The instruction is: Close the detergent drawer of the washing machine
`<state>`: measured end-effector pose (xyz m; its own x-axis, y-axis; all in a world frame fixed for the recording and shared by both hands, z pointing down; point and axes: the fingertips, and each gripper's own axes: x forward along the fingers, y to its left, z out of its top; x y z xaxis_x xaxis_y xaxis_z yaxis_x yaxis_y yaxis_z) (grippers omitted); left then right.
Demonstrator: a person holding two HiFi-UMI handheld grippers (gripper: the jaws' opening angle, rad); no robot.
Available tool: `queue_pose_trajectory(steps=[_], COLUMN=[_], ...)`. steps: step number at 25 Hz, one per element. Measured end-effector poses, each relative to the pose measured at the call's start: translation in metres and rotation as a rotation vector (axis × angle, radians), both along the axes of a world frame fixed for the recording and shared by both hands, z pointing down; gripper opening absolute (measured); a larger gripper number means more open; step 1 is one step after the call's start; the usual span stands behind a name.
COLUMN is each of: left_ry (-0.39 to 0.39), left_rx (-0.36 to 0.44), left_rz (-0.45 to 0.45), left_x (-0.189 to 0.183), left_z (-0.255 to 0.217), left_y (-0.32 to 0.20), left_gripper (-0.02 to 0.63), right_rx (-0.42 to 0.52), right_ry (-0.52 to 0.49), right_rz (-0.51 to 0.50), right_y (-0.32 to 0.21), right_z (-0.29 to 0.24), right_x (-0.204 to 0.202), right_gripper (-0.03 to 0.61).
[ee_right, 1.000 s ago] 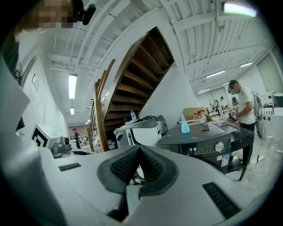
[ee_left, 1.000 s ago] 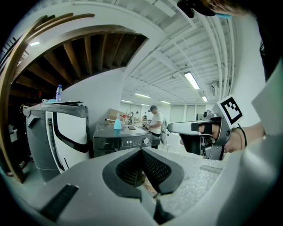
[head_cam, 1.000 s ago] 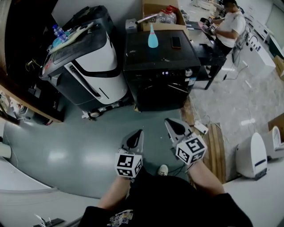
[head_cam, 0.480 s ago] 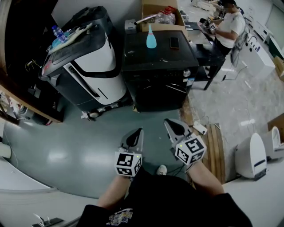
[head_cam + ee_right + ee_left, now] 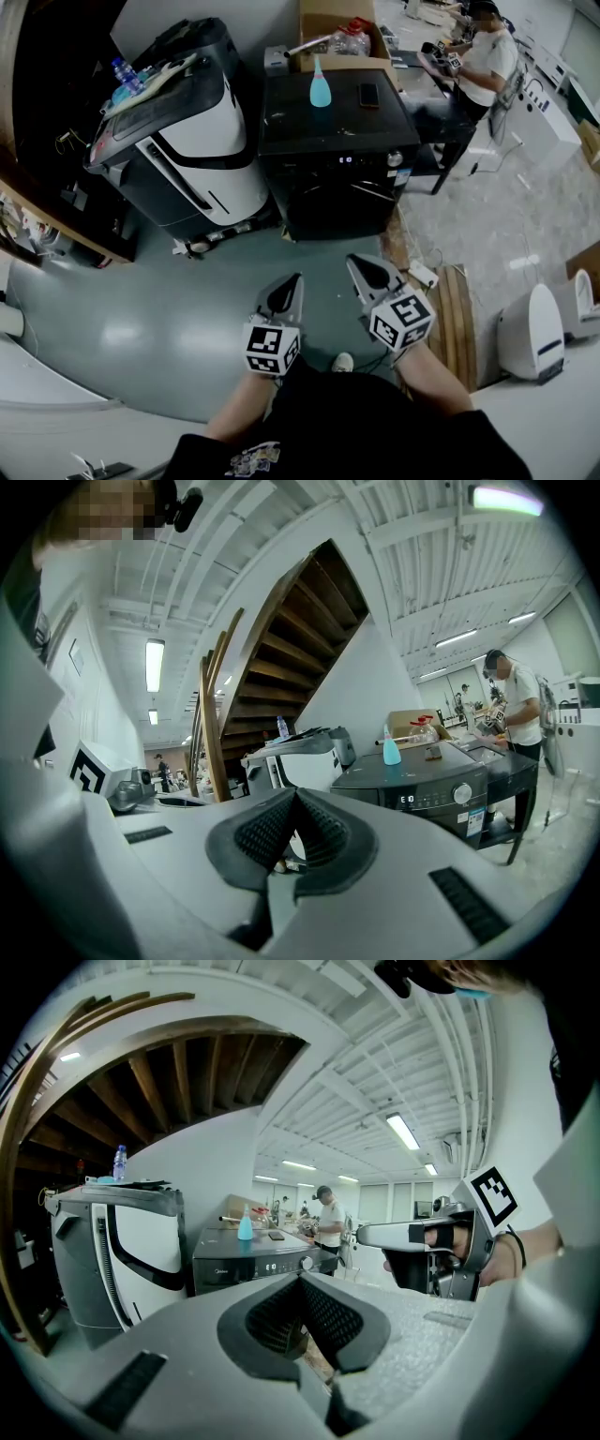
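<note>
We hold the left hand-held gripper [image 5: 293, 279] and the right hand-held gripper [image 5: 354, 262] side by side in front of our body, above the grey-green floor [image 5: 141, 281]. Both point toward the black washing machine [image 5: 333, 183]. Each is clenched: in its own view the ribbed pads meet at the tip with nothing between them.

The washing machine stands well apart from both, across the floor ahead of us. A white-and-black appliance [image 5: 202, 141] is on its left, and on its right a dark desk [image 5: 441, 122] where a person [image 5: 483, 61] in a white shirt is busy. Its control strip shows a lit display [image 5: 347, 159] and a round knob [image 5: 397, 157]. We cannot pick out the detergent drawer at this distance; the strip reads as one flush dark band. On the lid stand a blue bottle [image 5: 321, 86] and a phone [image 5: 369, 93], with a cardboard box [image 5: 342, 42] behind them.
</note>
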<state>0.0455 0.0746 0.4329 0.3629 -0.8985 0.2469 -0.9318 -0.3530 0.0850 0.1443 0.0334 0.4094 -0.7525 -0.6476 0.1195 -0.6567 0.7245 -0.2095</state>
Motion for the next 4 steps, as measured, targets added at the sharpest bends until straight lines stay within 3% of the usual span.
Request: queue_pose_trajectory(steps=[4], left_ry=[0.004], left_rx=[0.002], left_rz=[-0.005], left_x=[-0.0011], left_z=[0.0002], left_y=[-0.0007], left_gripper=[0.003], right_rx=[0.011], right_ry=[-0.005], right_rz=[-0.005], right_y=[-0.0011], right_z=[0.0023], right_x=[-0.0016], right_gripper=[-0.005])
